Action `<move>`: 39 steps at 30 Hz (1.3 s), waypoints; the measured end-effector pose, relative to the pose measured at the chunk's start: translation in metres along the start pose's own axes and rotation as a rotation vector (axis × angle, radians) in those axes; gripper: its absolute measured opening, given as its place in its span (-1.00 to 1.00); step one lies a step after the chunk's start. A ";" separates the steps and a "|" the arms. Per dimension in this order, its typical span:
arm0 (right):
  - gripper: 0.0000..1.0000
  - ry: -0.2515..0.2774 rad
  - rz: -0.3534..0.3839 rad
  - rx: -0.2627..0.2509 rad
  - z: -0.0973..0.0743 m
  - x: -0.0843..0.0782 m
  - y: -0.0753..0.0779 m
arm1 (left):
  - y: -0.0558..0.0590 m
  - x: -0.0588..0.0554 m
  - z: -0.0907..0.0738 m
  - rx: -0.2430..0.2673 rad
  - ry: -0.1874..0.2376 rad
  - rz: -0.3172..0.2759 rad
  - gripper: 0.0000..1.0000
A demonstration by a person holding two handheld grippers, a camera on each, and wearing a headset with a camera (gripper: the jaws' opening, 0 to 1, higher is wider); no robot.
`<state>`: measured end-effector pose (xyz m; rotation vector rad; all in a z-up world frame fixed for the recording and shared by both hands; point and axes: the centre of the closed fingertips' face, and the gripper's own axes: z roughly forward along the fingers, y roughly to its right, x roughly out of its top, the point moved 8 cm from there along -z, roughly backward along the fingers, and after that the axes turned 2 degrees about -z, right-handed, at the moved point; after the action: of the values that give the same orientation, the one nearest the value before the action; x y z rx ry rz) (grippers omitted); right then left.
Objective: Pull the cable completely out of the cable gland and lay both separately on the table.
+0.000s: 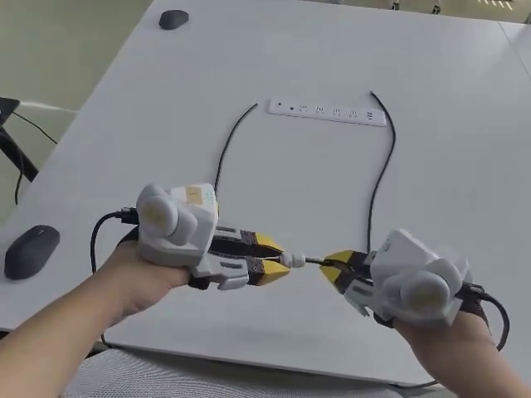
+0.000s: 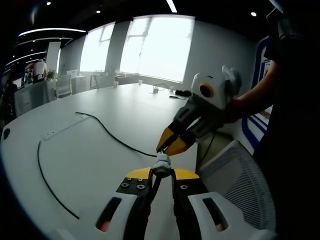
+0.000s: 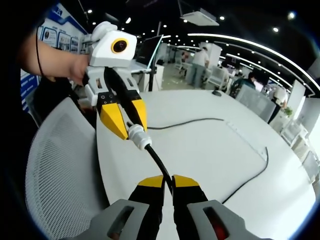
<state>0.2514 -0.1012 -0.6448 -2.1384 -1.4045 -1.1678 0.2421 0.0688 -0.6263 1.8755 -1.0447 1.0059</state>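
left claw point(image 1: 278, 267): pinching the cable gland point(image 1: 292, 259). In the left gripper view we see its two yellow tips drawn in against the gland's white body, one on each side.
right claw point(image 1: 334, 267): pressed together on the cable point(image 1: 314, 262). In the right gripper view the black strand runs down between its yellow tips, which stand almost touching.
cable gland: held in the air over the near edge of the tabletop point(image 1: 290, 182), between the two claws.
cable: still seated in the gland. A short black stretch spans the gap from the gland to the right claw, nearly straight. We cannot tell whether any of it sticks out at the gland's other end, which is hidden inside the left claw.
the two claws: tip to tip, near each other but apart.
black lead point(image 1: 386, 166): lies on the tabletop from just beside the right end of the power strip point(image 1: 328, 112) toward the near edge, where it passes behind the right claw. We cannot tell whether it is the same cable.
second lead point(image 1: 226, 145): lies from just left of the power strip toward the near edge, ending behind the left claw.
power strip: white, lying toward the far edge of the tabletop.
mouse point(image 1: 31, 250): dark, at the left edge of the tabletop.
second mouse point(image 1: 172, 18): dark, by the far left corner.
chair point(image 1: 133, 373): grey mesh, at the near edge below the claws.
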 end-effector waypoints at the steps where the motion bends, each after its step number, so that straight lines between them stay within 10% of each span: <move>1: -1.00 -0.003 0.010 -0.006 0.000 -0.002 0.002 | 0.000 0.000 0.000 0.000 0.001 0.000 -0.69; 18: -0.99 -0.074 0.406 -0.095 -0.001 -0.048 0.017 | 0.000 0.000 0.004 -0.016 -0.006 0.011 -0.69; 39: -0.93 -0.124 0.238 -0.106 -0.009 -0.049 0.010 | -0.004 -0.001 0.005 -0.010 -0.022 0.017 -0.69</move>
<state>0.2472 -0.1416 -0.6759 -2.4100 -1.1177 -1.0557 0.2467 0.0658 -0.6299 1.8767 -1.0780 0.9904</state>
